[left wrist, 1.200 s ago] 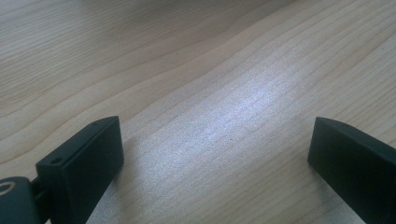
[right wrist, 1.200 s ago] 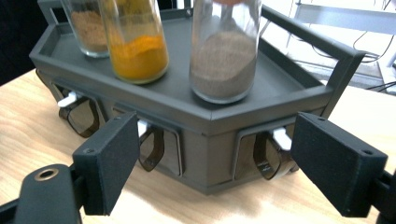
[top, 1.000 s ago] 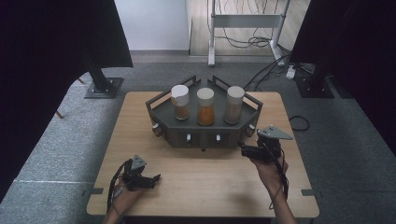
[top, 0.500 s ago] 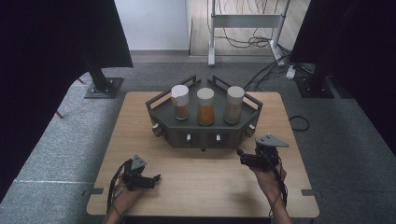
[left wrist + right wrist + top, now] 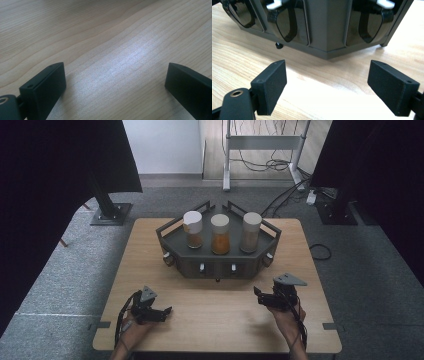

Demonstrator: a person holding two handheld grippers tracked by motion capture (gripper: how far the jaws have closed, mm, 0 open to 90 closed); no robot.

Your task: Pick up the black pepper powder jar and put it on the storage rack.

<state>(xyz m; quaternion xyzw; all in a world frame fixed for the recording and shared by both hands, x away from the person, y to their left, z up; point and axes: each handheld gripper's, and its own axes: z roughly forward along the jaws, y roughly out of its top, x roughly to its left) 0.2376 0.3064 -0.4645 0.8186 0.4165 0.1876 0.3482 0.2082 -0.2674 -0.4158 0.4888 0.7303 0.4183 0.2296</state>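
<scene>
Both grippers are waiting low over the table [image 5: 215, 320], jaws open and holding nothing.

The left gripper [image 5: 162, 312] is lying near the table's front left, its jaws spread over bare wood. The right gripper [image 5: 258, 295] is pointing at the rack [image 5: 220, 262], near its front right corner but apart from it. Three jars [image 5: 220, 234] are standing upright in a row on the rack.

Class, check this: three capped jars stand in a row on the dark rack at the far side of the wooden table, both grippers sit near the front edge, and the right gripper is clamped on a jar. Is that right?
Not quite. The right gripper holds nothing: the right gripper view shows its jaws apart over bare table, facing the rack. The three jars stand in the rack, and the left gripper also sits near the front.
</scene>
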